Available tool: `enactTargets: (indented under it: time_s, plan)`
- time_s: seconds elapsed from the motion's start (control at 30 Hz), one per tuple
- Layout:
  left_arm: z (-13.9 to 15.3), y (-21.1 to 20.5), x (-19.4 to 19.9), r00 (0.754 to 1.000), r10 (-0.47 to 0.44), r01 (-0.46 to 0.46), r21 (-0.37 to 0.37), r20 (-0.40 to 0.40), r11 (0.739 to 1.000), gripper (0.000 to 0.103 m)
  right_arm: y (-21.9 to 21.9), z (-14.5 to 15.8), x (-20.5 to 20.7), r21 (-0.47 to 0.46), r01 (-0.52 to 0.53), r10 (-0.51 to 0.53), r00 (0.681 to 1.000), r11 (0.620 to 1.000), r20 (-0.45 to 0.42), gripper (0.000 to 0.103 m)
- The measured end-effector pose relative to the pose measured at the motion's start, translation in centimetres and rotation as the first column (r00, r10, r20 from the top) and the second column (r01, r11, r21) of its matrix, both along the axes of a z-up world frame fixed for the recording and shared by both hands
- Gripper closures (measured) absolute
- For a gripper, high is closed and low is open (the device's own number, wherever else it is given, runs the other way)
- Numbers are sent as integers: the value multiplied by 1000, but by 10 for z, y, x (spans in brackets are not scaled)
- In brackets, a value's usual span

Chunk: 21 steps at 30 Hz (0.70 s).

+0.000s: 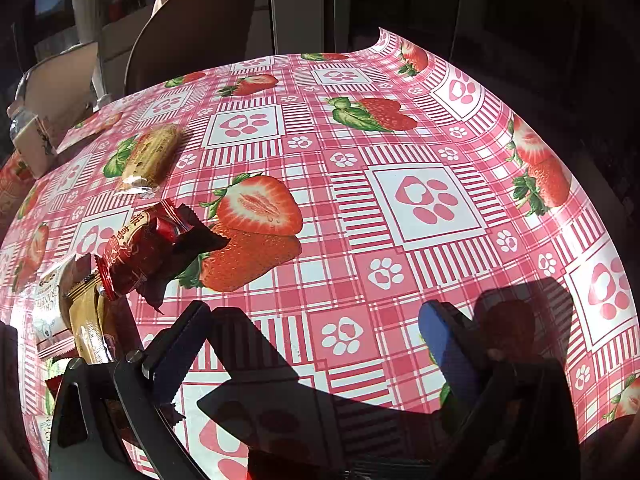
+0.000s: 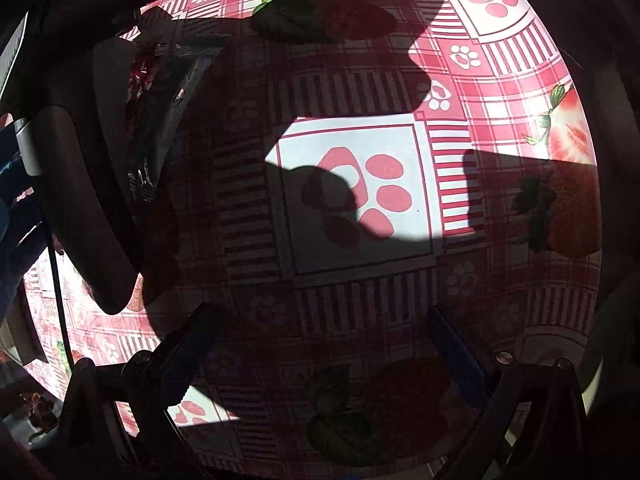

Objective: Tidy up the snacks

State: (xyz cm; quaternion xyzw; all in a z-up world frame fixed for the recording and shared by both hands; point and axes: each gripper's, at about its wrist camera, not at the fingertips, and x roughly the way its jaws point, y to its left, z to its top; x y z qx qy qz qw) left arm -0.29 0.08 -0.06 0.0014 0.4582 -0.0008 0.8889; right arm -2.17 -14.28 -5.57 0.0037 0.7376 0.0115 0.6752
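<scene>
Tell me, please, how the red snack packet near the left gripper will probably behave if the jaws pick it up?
The red snack packet looks like crinkled foil with zigzag ends, so it probably flexes and crackles rather than staying stiff. It seems small and light. Its glossy surface may slip, so gripping the puffed middle seems safer than an end.

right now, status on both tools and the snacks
Left tool open, empty, over the tablecloth. Right tool open, empty. Red snack packet, gold packet, biscuit pack off to left tool's left. Nothing between the fingers.
</scene>
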Motion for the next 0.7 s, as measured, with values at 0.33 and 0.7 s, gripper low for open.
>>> enactTargets:
  time_s: [0.33,0.7]
  plan:
    - [2,0,10,996,-14,14,3,-94,1000,0,3,-6,24,29,-5,8,991,1000,-136,0]
    - [0,-7,37,882,-118,173,80,-455,982,0,3,-5,34,30,0,3,995,1000,-102,0]
